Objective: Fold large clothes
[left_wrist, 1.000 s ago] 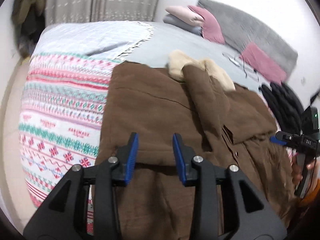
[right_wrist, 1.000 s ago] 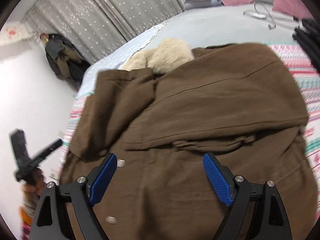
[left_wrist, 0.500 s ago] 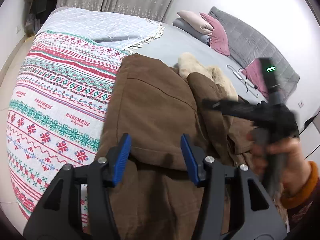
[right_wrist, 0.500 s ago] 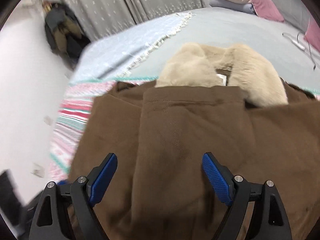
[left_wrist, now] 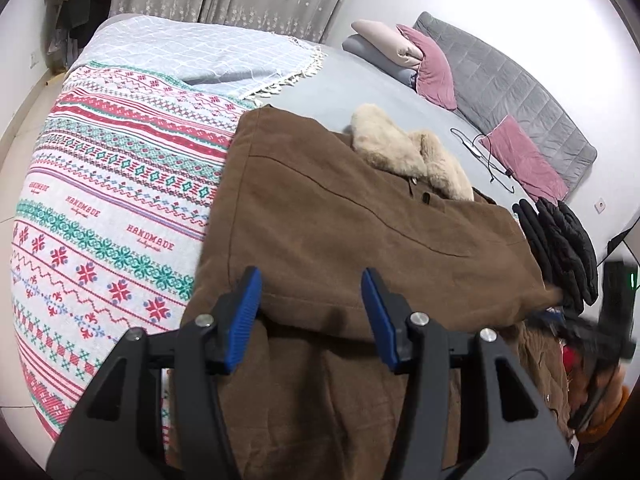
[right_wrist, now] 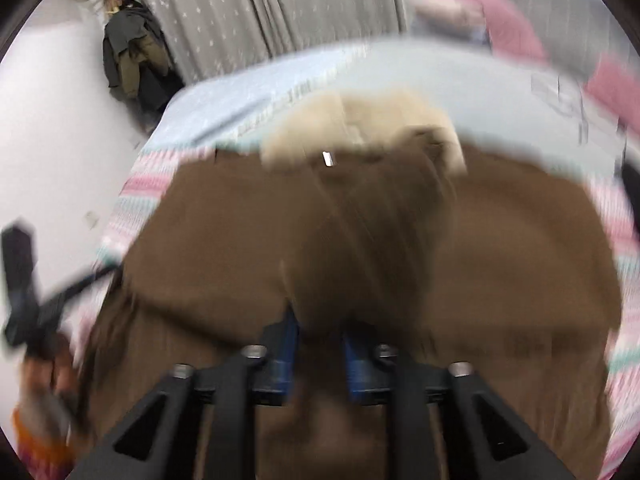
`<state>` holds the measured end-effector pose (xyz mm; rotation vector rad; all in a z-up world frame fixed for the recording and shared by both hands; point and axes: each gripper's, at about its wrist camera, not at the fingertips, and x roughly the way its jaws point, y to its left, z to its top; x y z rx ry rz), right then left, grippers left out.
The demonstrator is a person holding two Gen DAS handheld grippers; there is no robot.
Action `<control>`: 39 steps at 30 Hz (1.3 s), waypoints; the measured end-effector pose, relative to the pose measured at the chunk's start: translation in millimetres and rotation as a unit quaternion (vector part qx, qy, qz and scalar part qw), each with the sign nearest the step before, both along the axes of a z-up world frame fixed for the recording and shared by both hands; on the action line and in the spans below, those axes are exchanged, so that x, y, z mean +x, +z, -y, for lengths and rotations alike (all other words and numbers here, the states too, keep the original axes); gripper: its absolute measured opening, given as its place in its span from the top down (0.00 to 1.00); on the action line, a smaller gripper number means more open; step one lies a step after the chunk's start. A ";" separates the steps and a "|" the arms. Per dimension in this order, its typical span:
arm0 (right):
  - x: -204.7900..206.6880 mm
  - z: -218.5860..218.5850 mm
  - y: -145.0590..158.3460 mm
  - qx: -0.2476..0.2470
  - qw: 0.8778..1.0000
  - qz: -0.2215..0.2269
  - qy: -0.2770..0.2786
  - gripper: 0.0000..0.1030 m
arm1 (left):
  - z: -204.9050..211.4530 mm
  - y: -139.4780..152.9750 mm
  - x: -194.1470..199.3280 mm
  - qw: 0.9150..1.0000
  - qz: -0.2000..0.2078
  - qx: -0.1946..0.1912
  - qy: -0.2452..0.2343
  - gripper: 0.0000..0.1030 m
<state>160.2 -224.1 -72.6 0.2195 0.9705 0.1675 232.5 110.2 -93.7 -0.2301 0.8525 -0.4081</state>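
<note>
A large brown coat with a beige fur collar lies spread on the bed. My left gripper hangs open just over a folded edge near the coat's left side, nothing pinched between its blue pads. In the blurred right wrist view the coat fills the frame. There my right gripper has its jaws closing, and a raised ridge of brown cloth is squeezed between the pads. From the left wrist view the right gripper is a blur at the coat's right edge, where the cloth stretches toward it.
A patterned knit blanket covers the bed's left side, a pale blue throw behind it. Pillows, a pink cushion and a cable lie by the grey headboard. A black padded jacket sits right of the coat.
The right gripper swung back from the collar to the coat's near right side and its jaws narrowed onto cloth. The sleeve lying across the coat's middle is gone from there. The left gripper opened wider.
</note>
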 end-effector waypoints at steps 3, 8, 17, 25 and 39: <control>-37.2 38.2 3.2 0.002 0.999 0.031 -0.031 0.35 | 1.8 0.7 0.1 1.000 0.002 0.009 0.003 0.48; -17.5 78.5 15.9 0.067 0.993 0.047 -0.080 0.29 | -1.3 3.2 1.5 1.000 0.007 0.016 0.014 0.48; 89.3 24.2 -37.3 -0.083 0.990 0.009 -0.114 0.84 | -12.2 5.7 11.1 0.999 0.016 0.013 0.029 0.55; 83.3 -4.7 68.2 -0.176 0.961 0.213 -0.037 0.87 | 5.4 9.3 10.4 0.998 0.037 0.047 0.019 0.77; 94.9 79.0 2.0 -0.088 0.989 0.050 -0.104 0.46 | 5.4 14.2 92.6 0.996 -0.032 0.081 0.010 0.52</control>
